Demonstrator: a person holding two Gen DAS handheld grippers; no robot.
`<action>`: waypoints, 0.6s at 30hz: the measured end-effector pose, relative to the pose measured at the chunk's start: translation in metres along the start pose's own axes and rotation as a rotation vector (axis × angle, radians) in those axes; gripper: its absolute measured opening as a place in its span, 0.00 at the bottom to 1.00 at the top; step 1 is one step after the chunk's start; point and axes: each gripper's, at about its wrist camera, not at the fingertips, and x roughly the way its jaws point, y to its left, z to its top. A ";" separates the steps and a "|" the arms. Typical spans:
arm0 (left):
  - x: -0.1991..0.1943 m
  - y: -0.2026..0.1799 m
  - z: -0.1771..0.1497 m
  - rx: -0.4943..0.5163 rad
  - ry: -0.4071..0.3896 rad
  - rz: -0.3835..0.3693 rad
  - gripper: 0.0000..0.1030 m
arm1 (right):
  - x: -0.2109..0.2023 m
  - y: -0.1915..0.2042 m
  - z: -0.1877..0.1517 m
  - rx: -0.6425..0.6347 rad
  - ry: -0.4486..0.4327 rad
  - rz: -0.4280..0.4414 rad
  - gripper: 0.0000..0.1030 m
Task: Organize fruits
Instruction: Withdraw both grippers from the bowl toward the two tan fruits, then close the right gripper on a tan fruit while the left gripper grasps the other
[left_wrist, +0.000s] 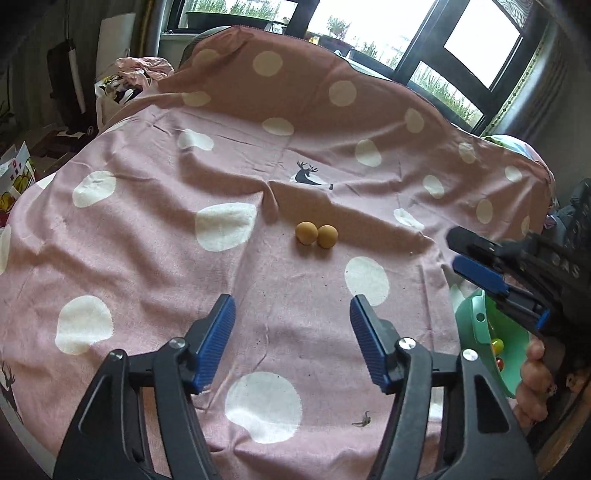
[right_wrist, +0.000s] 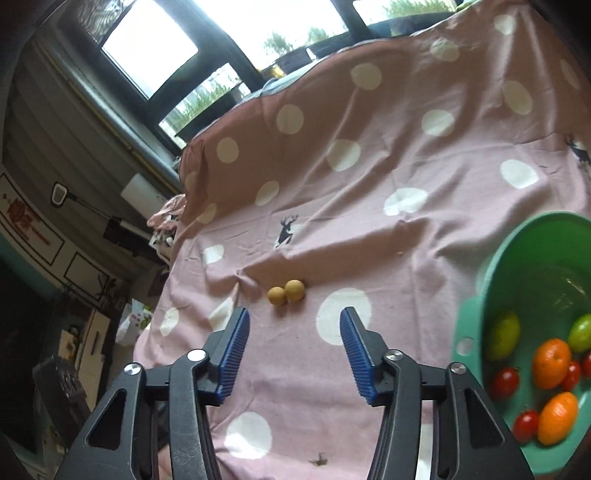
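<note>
Pink cotton cloth (left_wrist: 155, 229) with white dots and small dark deer prints, spread over the whole work surface and draped up over a hump at the back. Two small tan round fruits (left_wrist: 316, 235) lying on it near the middle, touching side by side, just ahead of a fold. Left gripper (left_wrist: 292, 339) hovering above the cloth short of that pair, blue ribbed pads apart, nothing between them. Right gripper (right_wrist: 294, 349) likewise held over the cloth with pads parted and empty, the tan pair just beyond its fingertips and slightly to the left. Seen from the left wrist, right gripper at the right edge, hanging over a green bowl (right_wrist: 476, 321) with a bare hand (left_wrist: 532, 384) below it. Green bowl sitting on the cloth at the right, well apart from the tan pair, holding two oranges (right_wrist: 551, 363), two green-yellow fruits (right_wrist: 503, 334) and several small red tomatoes (right_wrist: 505, 382). Small dried stem scrap (left_wrist: 362, 421) lying on the cloth close to the near edge. Dark-framed windows (right_wrist: 147, 51) behind, bright with daylight and greenery.
</note>
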 end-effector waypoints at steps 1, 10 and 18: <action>0.002 0.003 0.001 -0.003 0.004 0.002 0.59 | 0.016 0.004 0.005 0.003 0.036 0.012 0.43; 0.014 0.024 0.018 -0.042 0.012 0.025 0.58 | 0.123 0.021 0.019 -0.019 0.197 -0.068 0.35; 0.027 0.020 0.034 -0.031 0.011 0.019 0.58 | 0.147 0.021 0.020 -0.042 0.223 -0.133 0.34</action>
